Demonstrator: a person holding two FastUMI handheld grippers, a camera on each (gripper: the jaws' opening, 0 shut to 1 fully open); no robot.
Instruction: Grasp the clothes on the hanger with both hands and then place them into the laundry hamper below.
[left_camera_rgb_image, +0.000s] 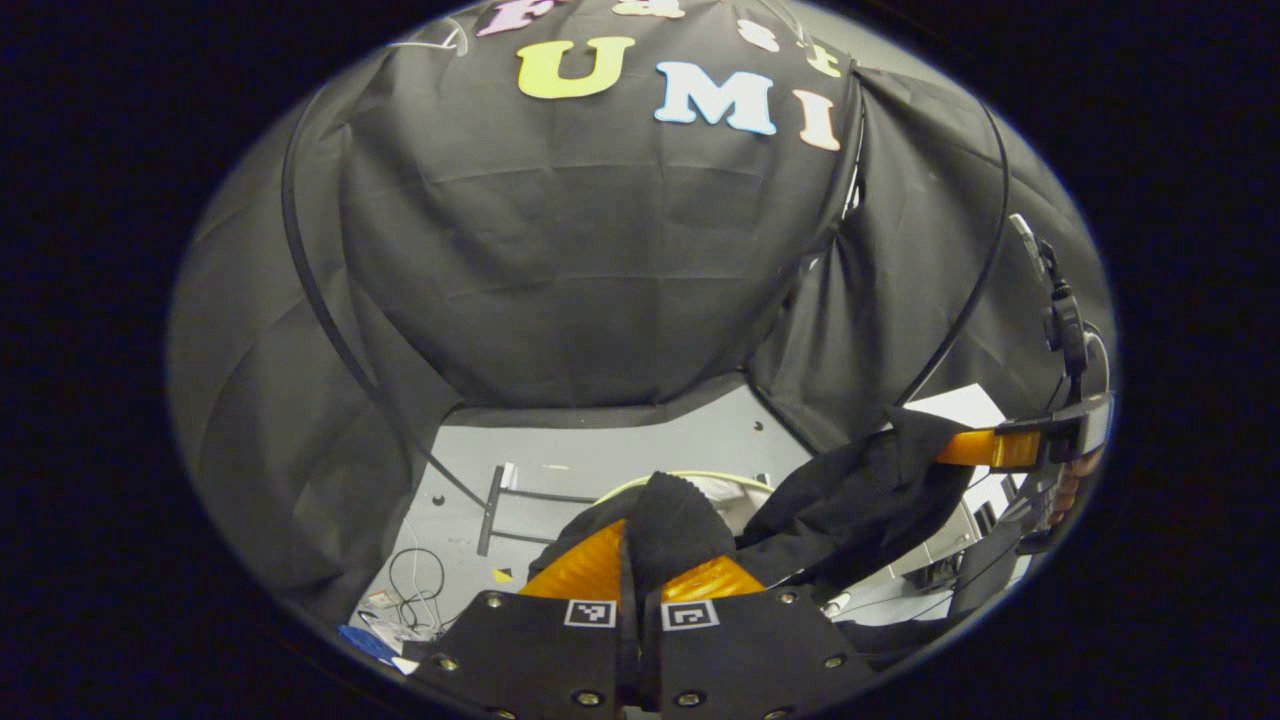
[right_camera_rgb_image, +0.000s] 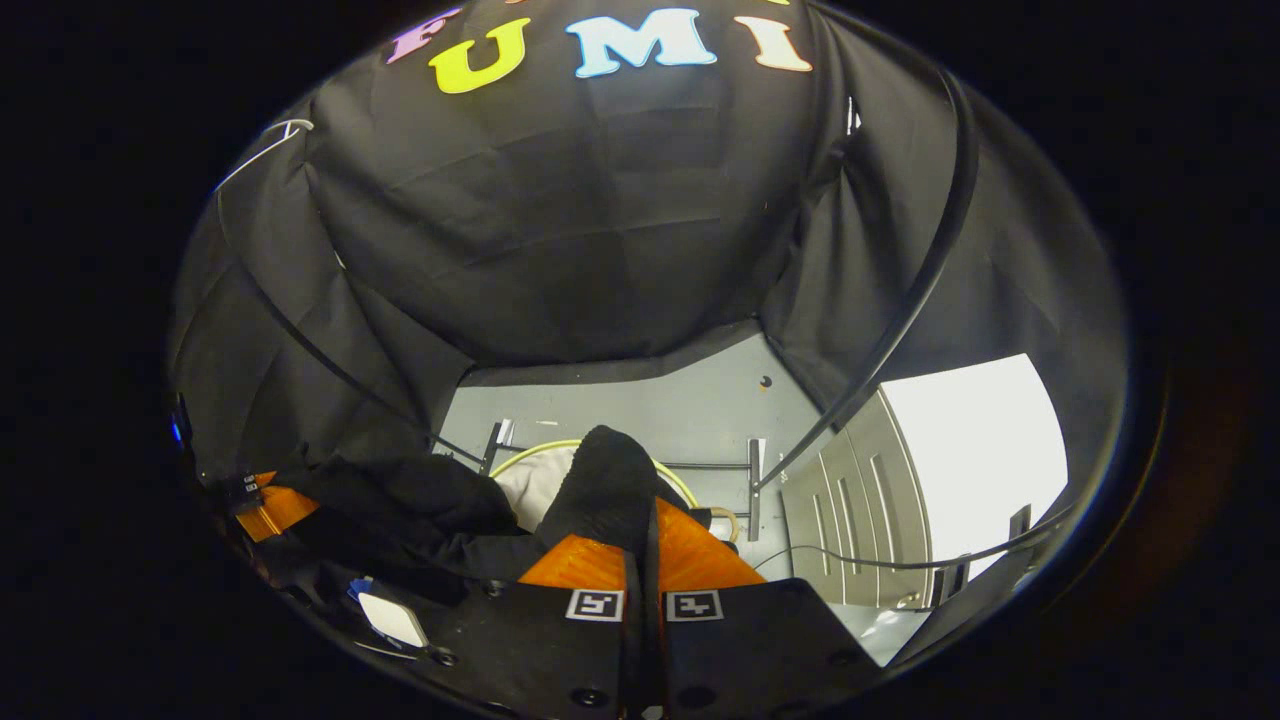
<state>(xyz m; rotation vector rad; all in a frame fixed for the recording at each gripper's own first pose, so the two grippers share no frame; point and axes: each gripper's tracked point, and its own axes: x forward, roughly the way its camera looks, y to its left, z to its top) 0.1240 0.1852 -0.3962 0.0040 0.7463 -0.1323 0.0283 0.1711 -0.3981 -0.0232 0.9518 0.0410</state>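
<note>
Left gripper view first: nearest of all, the left gripper (left_camera_rgb_image: 640, 570) has its two orange fingers pressed together on a bunched fold of the black garment (left_camera_rgb_image: 850, 500), which pokes up between them like a dark knob. From that pinch the cloth runs right across the scene to the right gripper (left_camera_rgb_image: 975, 448), where an orange finger clamps another corner, a hand (left_camera_rgb_image: 1075, 480) partly visible behind it. Held at two points like this, the garment hangs slack between them rather than dragging, which I judge is the reason for the two-handed hold.

Right gripper view tells the same story from the other end: its own orange fingers, closed, nip a black tuft, and the cloth trails left toward the other gripper's orange finger at the left edge.

Just beyond both pinches, below the cloth, sits the laundry hamper (right_camera_rgb_image: 540, 478), its pale lining and yellow-green rim peeking out past the fabric. The garment appears off the hanger and poised over the hamper, so lowering and releasing looks to be what remains.

Farther off lie the grey floor (left_camera_rgb_image: 650, 440), a black metal frame (left_camera_rgb_image: 490, 510) and loose cables (left_camera_rgb_image: 415, 585), then the dark cloth wall (left_camera_rgb_image: 600, 250).
</note>
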